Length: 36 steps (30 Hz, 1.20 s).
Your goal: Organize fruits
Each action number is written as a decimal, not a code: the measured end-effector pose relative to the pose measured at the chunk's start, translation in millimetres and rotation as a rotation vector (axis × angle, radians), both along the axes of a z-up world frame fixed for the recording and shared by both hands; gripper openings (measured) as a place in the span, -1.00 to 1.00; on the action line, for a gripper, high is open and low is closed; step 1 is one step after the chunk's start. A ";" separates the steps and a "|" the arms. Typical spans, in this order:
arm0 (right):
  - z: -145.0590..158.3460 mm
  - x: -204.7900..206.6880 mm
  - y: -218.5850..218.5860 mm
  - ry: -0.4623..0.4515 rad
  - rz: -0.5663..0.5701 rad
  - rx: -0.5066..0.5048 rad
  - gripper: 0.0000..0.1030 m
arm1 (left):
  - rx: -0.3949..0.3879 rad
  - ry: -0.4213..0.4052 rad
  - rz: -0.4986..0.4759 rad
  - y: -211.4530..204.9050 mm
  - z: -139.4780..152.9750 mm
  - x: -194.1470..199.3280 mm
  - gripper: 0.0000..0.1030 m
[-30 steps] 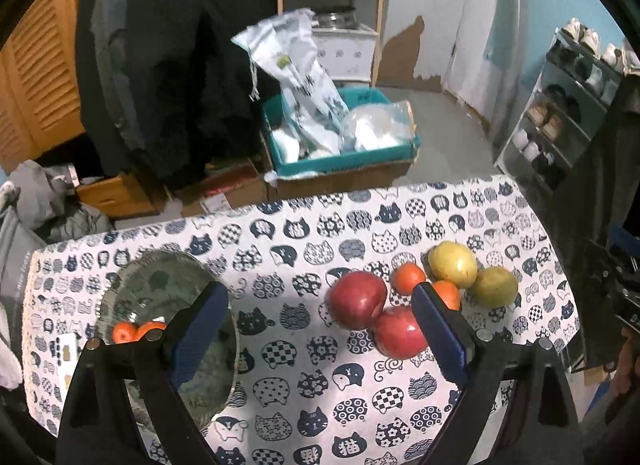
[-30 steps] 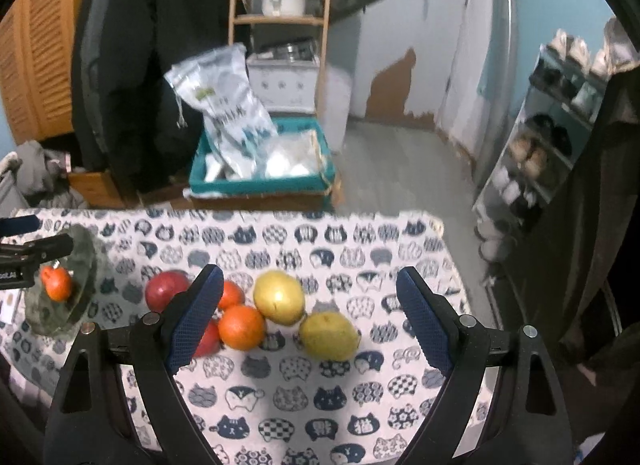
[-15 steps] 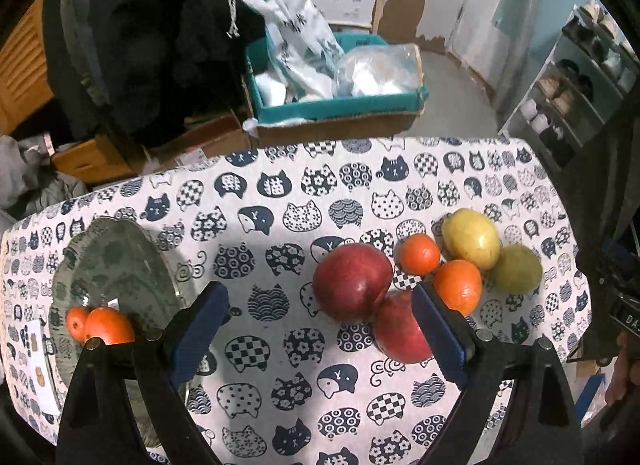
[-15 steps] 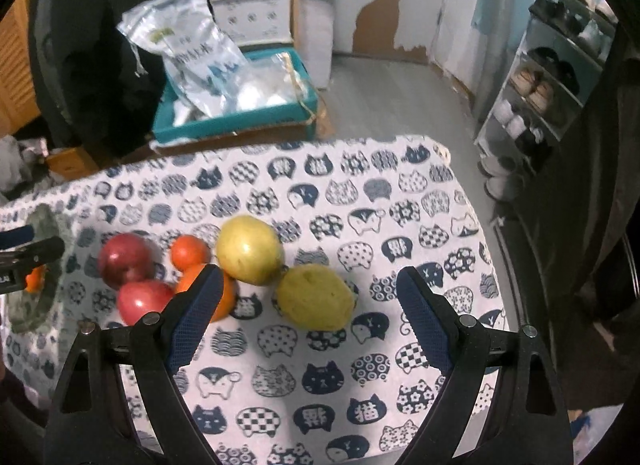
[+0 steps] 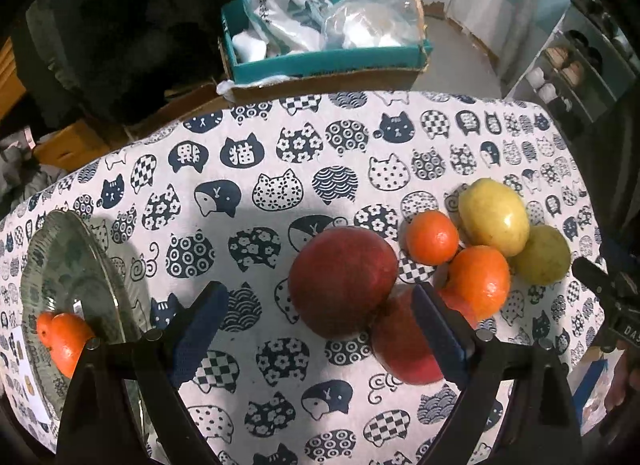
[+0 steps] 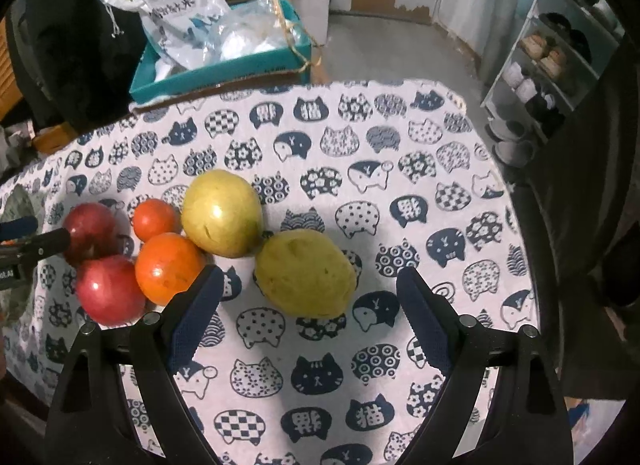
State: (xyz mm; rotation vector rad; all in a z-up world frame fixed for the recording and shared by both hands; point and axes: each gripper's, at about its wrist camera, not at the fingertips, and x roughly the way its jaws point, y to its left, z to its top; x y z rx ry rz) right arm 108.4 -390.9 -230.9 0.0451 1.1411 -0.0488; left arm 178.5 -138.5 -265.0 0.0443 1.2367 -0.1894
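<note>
On the cat-print tablecloth (image 5: 256, 169) lies a cluster of fruit. My left gripper (image 5: 318, 321) hangs open just above a large red apple (image 5: 342, 279), which sits between its fingers untouched. A second red apple (image 5: 400, 345) is partly hidden behind the right finger. Two oranges (image 5: 432, 237) (image 5: 478, 281) and two yellow fruits (image 5: 494, 217) (image 5: 542, 255) lie to the right. A glass plate (image 5: 72, 249) at the left holds two small oranges (image 5: 60, 337). My right gripper (image 6: 308, 305) stands open around the greenish-yellow fruit (image 6: 306, 273), pads apart from it.
Beyond the table's far edge stands a teal box (image 5: 320, 61) with plastic bags. A shoe rack (image 6: 552, 61) stands off the right edge and a dark coat (image 5: 100, 25) hangs at the back left. Bare cloth (image 6: 440, 193) lies right of the fruit.
Both grippers have sunk toward the table and tipped further down, so the fruit looks larger. The apple and the greenish-yellow fruit now sit between the fingers. Jaws unchanged.
</note>
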 end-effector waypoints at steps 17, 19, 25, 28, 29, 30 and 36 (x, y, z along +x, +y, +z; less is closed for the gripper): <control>-60.9 29.0 -4.3 0.139 -0.008 0.064 0.70 | -0.046 0.084 -0.014 -6.5 -35.9 18.7 0.76; -65.2 32.3 -3.2 0.144 -0.007 0.069 0.70 | -0.070 0.094 -0.019 -6.0 -38.6 19.6 0.71; -74.2 40.7 2.5 0.151 -0.007 0.062 0.70 | -0.097 0.094 -0.061 -10.8 -40.8 17.5 0.43; -77.7 44.5 4.0 0.155 -0.004 0.052 0.56 | -0.068 0.082 -0.077 -14.8 -39.4 15.2 0.43; -79.2 45.6 4.0 0.155 -0.002 0.062 0.53 | -0.057 0.078 -0.078 -14.9 -38.5 14.1 0.43; -79.7 46.4 4.4 0.152 -0.005 0.066 0.53 | -0.050 0.070 -0.080 -15.3 -37.5 12.9 0.43; -80.8 49.2 10.0 0.127 0.007 0.036 0.50 | -0.035 0.027 -0.083 -11.4 -26.2 5.0 0.43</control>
